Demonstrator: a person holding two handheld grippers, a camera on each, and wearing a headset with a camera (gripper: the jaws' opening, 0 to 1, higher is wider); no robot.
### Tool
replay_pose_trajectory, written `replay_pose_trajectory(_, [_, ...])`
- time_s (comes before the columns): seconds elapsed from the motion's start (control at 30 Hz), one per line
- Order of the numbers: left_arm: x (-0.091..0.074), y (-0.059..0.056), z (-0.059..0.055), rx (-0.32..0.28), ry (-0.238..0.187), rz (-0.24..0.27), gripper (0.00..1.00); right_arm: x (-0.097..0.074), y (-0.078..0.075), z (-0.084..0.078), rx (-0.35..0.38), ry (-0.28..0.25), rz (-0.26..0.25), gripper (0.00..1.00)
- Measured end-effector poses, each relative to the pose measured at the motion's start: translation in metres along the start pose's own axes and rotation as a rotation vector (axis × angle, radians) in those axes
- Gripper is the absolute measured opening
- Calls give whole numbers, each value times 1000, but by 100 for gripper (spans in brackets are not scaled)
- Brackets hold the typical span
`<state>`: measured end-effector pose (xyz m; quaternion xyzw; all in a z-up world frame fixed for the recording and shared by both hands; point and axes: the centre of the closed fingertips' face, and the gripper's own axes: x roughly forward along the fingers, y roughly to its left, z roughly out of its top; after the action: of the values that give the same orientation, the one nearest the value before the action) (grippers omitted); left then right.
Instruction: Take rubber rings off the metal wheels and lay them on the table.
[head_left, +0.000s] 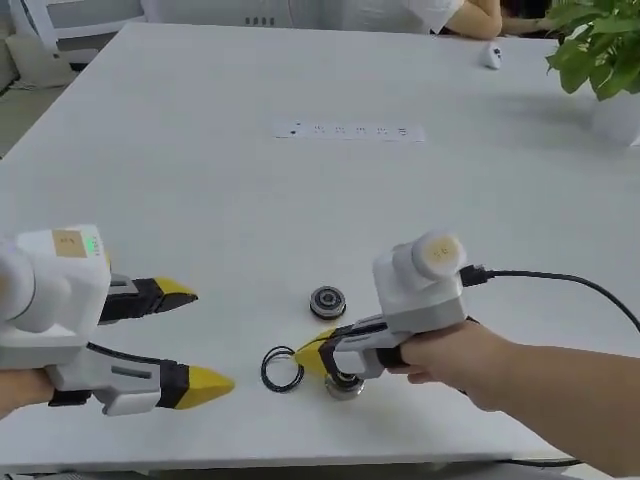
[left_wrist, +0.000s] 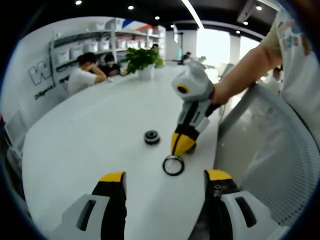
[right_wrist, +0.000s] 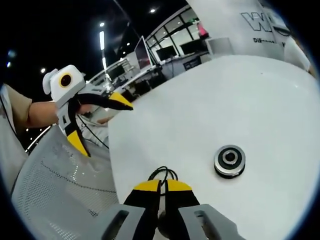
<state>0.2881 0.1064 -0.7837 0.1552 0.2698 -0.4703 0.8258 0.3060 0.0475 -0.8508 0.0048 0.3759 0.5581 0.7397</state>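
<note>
Black rubber rings (head_left: 282, 368) (left_wrist: 173, 165) (right_wrist: 162, 174) lie loose on the white table, just past the tips of my right gripper (head_left: 312, 356) (right_wrist: 161, 187) (left_wrist: 182, 144). That gripper's jaws are shut. A bare metal wheel (head_left: 345, 385) sits under them, behind the tips; whether it is pinched I cannot tell. A second wheel (head_left: 327, 300) (left_wrist: 151, 137) (right_wrist: 230, 161), with its dark ring on, lies flat a little farther out. My left gripper (head_left: 195, 335) (left_wrist: 165, 176) (right_wrist: 100, 120) hovers to the left of the rings, open and holding nothing.
The table's near edge (head_left: 300, 462) runs close below both grippers. A flat power strip (head_left: 348, 131) lies mid-table, and a potted plant (head_left: 600, 45) stands at the far right. A person sits at the far end (head_left: 465, 15). A black cable (head_left: 570, 285) trails from the right gripper.
</note>
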Motion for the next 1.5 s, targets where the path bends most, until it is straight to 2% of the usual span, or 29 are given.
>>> replay_pose_trajectory(0.33, [0,0,0,4,6,-1,63,-1,-2,-2,-21,4,-14,9])
replay_pose_trajectory(0.5, [1,1,3,7,3,0,63,-4,-3,0,-31,-2,-22,12])
replay_pose_trajectory(0.67, [4,3,6,15,5,-2,63,-12,-7,14,-34,-46,-36,13])
replay_pose_trajectory(0.83, [9,5,14,25,-2,-4,63,-18,-12,24,-37,-80,-54,16])
replay_pose_trajectory(1.07, [18,10,23,41,-6,-8,62,-32,-25,31,-53,-118,-94,20])
replay_pose_trajectory(1.33, [33,18,35,35,-19,-10,61,-44,-40,32,-74,-137,-140,26])
replay_pose_trajectory(1.5, [45,22,40,26,-24,-18,59,-45,-47,27,-99,-121,-164,28])
